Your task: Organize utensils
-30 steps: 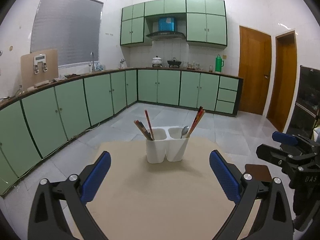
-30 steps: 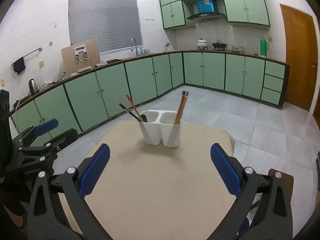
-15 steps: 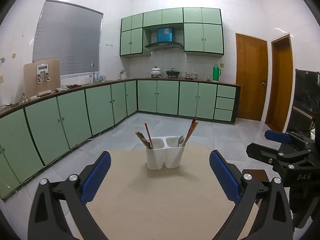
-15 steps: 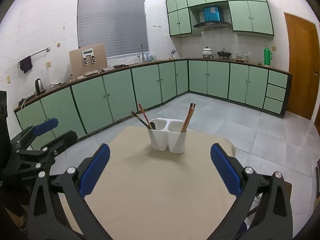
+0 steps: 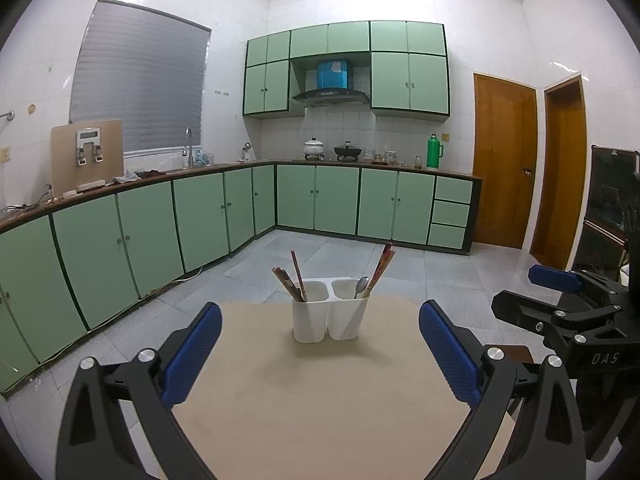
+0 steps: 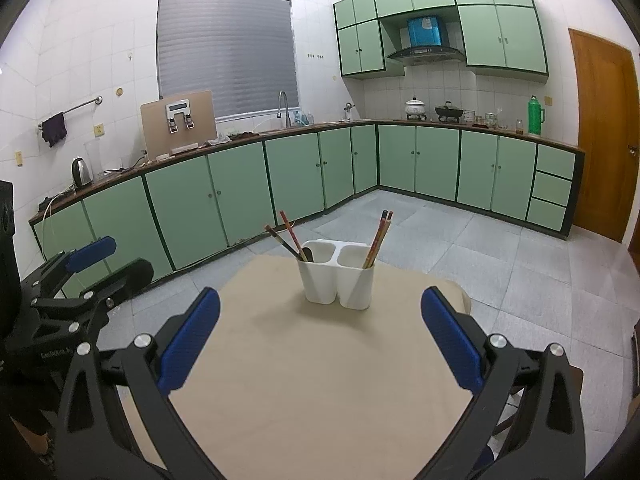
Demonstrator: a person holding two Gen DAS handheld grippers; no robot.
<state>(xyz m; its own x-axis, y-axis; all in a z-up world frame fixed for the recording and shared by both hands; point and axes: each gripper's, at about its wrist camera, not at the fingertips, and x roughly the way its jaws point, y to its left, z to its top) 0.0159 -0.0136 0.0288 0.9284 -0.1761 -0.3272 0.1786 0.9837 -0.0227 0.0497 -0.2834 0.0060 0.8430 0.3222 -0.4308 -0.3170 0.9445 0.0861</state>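
A white two-compartment utensil holder (image 5: 330, 310) stands at the far end of a beige table (image 5: 320, 400). Its left cup holds several reddish-brown chopsticks (image 5: 294, 278); its right cup holds a metal spoon (image 5: 361, 286) and more chopsticks (image 5: 382, 266). The holder also shows in the right wrist view (image 6: 338, 276). My left gripper (image 5: 320, 356) is open and empty, well short of the holder. My right gripper (image 6: 320, 344) is open and empty too. Each gripper shows at the edge of the other's view.
The table (image 6: 320, 380) stands in a kitchen with green cabinets (image 5: 120, 240) along the left and back walls, and a grey tiled floor (image 5: 400, 264) beyond it. Wooden doors (image 5: 504, 160) are at the right.
Both grippers have pulled back and tilted up, so the holder looks smaller and lower in the views. Their jaws stay open and empty.
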